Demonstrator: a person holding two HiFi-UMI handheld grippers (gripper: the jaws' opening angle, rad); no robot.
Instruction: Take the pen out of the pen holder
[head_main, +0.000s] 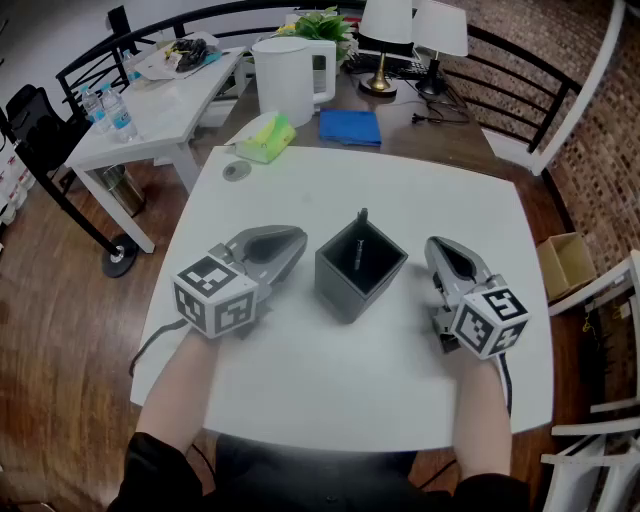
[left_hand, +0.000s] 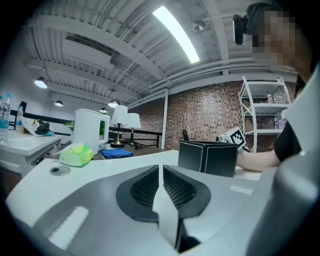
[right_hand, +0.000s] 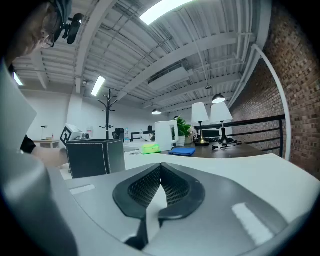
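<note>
A black square pen holder (head_main: 360, 268) stands in the middle of the white table (head_main: 420, 190). A dark pen (head_main: 361, 232) leans inside it, its top just above the far rim. My left gripper (head_main: 296, 243) lies on the table to the left of the holder, jaws together with nothing between them. My right gripper (head_main: 437, 246) lies to the right of it, also shut and empty. The left gripper view shows the left gripper (left_hand: 161, 167), with the holder (left_hand: 207, 157) and the pen's top (left_hand: 185, 134) ahead to the right. In the right gripper view, the holder (right_hand: 95, 157) is left of the right gripper (right_hand: 161, 165).
At the table's far edge lie a green tissue pack (head_main: 265, 137) and a small round disc (head_main: 236, 171). Behind, a brown desk holds a white kettle (head_main: 290, 75), a blue cloth (head_main: 350, 127) and two lamps (head_main: 385, 40). A second white table (head_main: 150, 115) stands at the left.
</note>
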